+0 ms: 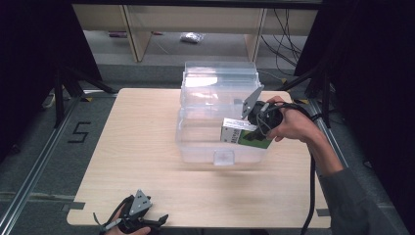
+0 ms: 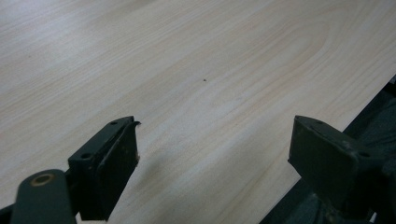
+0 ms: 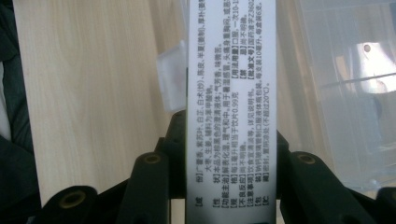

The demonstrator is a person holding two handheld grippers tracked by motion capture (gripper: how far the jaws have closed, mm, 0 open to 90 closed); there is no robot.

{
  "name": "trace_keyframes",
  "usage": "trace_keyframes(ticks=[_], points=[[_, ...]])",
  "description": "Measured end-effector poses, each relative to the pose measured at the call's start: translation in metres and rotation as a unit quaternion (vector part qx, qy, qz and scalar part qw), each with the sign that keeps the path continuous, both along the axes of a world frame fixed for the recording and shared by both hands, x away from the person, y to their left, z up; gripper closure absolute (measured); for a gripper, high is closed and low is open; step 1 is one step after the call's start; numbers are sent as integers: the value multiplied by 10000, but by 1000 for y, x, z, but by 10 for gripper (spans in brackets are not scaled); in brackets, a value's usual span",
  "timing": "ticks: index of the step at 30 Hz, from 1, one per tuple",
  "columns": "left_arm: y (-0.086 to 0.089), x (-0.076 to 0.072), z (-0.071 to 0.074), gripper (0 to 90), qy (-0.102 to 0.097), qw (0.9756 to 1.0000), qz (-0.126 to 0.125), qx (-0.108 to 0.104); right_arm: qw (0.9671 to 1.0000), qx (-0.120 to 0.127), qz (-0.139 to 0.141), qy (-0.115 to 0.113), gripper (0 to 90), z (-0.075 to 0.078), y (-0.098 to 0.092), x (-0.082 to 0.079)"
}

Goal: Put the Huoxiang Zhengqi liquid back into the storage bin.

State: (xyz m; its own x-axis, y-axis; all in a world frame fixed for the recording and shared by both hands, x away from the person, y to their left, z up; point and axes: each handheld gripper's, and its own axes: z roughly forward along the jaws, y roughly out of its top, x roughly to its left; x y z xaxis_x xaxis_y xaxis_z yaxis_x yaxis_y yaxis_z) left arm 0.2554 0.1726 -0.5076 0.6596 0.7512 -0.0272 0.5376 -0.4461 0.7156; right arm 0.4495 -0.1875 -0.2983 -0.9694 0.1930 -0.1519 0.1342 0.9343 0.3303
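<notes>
A person's right hand (image 1: 293, 125) holds the right hand-held gripper (image 1: 255, 128) over a clear bin (image 1: 218, 147) at the far-right part of a pale wood worktop (image 1: 137, 142). Its jaws are clamped on a box (image 1: 244, 136), white w/ a green face, at the bin's near right corner. Whether the box is inside the bin or just above the rim can't be told through the clear plastic. In the right gripper view the box (image 3: 231, 93) is a tall white strip of small print running out of frame top & bottom, black jaws pressed on both sides near its lower end; bin (image 3: 345, 84) on the right, partly washed out by glare.

The left hand-held gripper (image 1: 147, 223) sits at the worktop's near edge, well apart from the bin; its hand is mostly cut off by the frame bottom. In the left gripper view its jaws stand wide apart w/ only bare worktop (image 2: 196, 70) between them.
</notes>
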Motion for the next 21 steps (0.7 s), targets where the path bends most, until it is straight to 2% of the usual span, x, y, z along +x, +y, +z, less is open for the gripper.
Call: trace_keyframes(ticks=[1, 5, 6, 7, 8, 10, 11, 12, 13, 14, 15, 18, 19, 20, 21], points=[[0, 0, 0, 150, 2, 10000, -15, 4, 10000, -24, -89, 9, 650, -2, -1, 4], [0, 0, 0, 150, 3, 10000, -4, 11, 9999, -19, -126, 39, 650, -6, -2, 11], [0, 0, 0, 150, 1, 10000, -3, 10, 10000, -39, -47, 4, 650, -7, -3, 15], [0, 0, 0, 150, -2, 10000, -7, 12, 9999, -31, -137, 33, 649, -8, -4, 18], [-1, 0, 0, 150, -17, 10000, 48, -82, 9998, -35, -176, 94, 650, -9, -5, 20], [0, 0, 0, 151, 13, 10000, -6, -4, 9998, -43, -164, 85, 650, -12, -6, 26], [0, 0, -1, 150, 23, 10000, 2, -22, 9992, -105, -338, 175, 649, -14, -6, 27], [0, 0, 0, 150, -5, 10000, -28, 19, 9997, -81, -184, 123, 650, -15, -7, 31], [-1, 0, -1, 150, -16, 10000, 46, -82, 9992, -123, -340, 195, 650, -19, -7, 35], [-1, 0, -1, 150, -12, 10000, 51, -82, 9992, -123, -340, 195, 650, -19, -7, 35], [0, 0, 0, 150, 3, 10000, -23, 23, 9991, -123, -366, 198, 650, -20, -7, 36], [0, 0, 0, 150, 0, 10000, -36, 24, 9986, -149, -451, 243, 650, -25, -6, 40], [0, 0, 0, 150, 1, 10000, -29, 18, 9990, -194, -363, 151, 650, -26, -6, 43], [0, 0, 0, 150, 2, 10000, -30, 16, 9988, -242, -408, 149, 649, -28, -6, 44], [0, 0, 0, 150, 7, 10000, -23, 12, 9995, -211, -205, 106, 649, -30, -6, 48]])
